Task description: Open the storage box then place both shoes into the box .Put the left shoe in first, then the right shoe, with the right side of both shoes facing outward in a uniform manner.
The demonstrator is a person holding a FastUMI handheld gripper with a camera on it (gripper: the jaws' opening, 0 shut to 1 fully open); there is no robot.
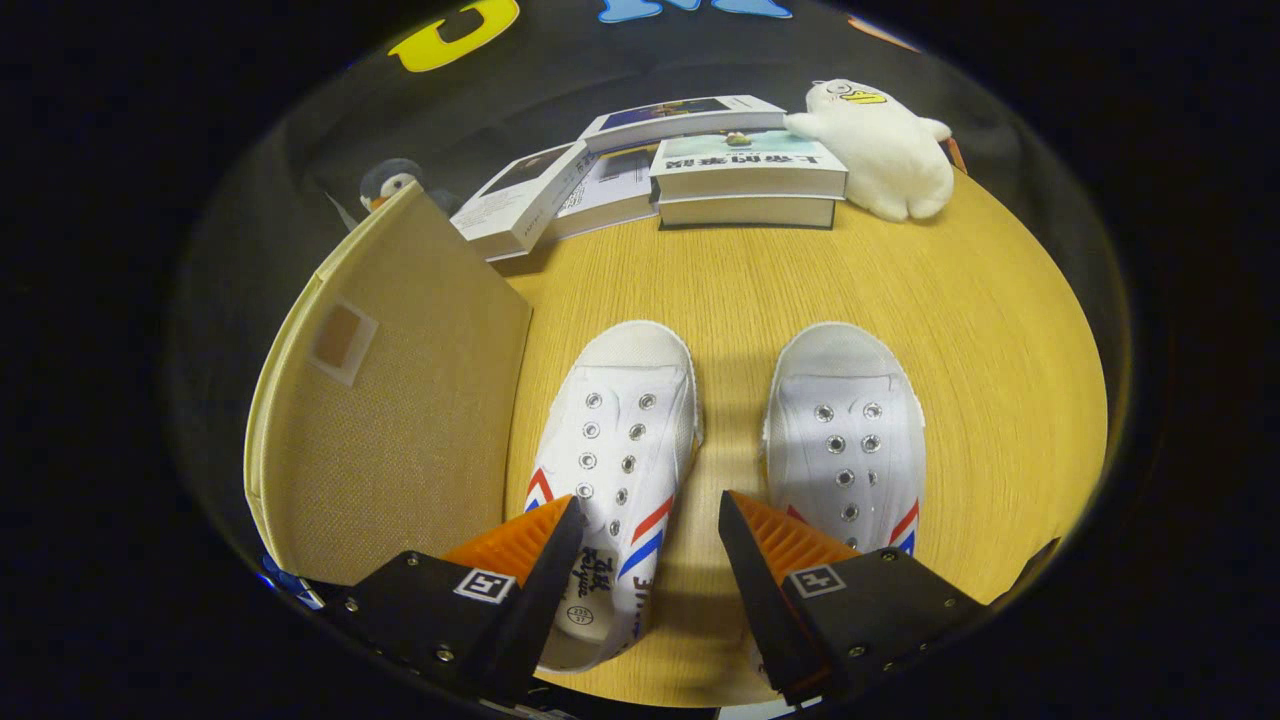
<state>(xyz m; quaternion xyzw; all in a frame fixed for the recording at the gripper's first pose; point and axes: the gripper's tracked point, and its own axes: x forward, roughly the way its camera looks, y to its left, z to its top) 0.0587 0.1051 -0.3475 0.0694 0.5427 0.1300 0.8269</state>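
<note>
Fig.: Two shoes lie side by side on the tabletop (800, 290), soles down, toes pointing away from the claw (650, 525). Long axis of each runs roughly parallel to the claw fingers; the pair stands slightly apart, a strip of bare wood between them. The left shoe (615, 440) lies nearer the storage box (400, 400); its heel opening sits between the fingers, w/ the left finger overlapping its outer edge. The right shoe (850, 430) lies just ahead of the right finger, heel end hidden under it.

Claw: fingers spread wide, gripping nothing, hovering above the heel ends. Probable reason: this approach from behind the heels lets the fingers close across a shoe's width, though whether a grasp is aimed at the left shoe can't be confirmed.

Storage box: beige fabric, just beside the left shoe, its large flat panel tilted and facing the shoes. Whether this panel is a lid or a wall, and whether the box is open, can't be told from this angle. Judged stage: box step unresolved; neither shoe stowed yet.

Beyond the shoes, well apart: stacked books (745, 180) at the far tabletop edge, a white plush toy (890, 150) touching them, and a penguin toy (390, 185) behind the box.
</note>
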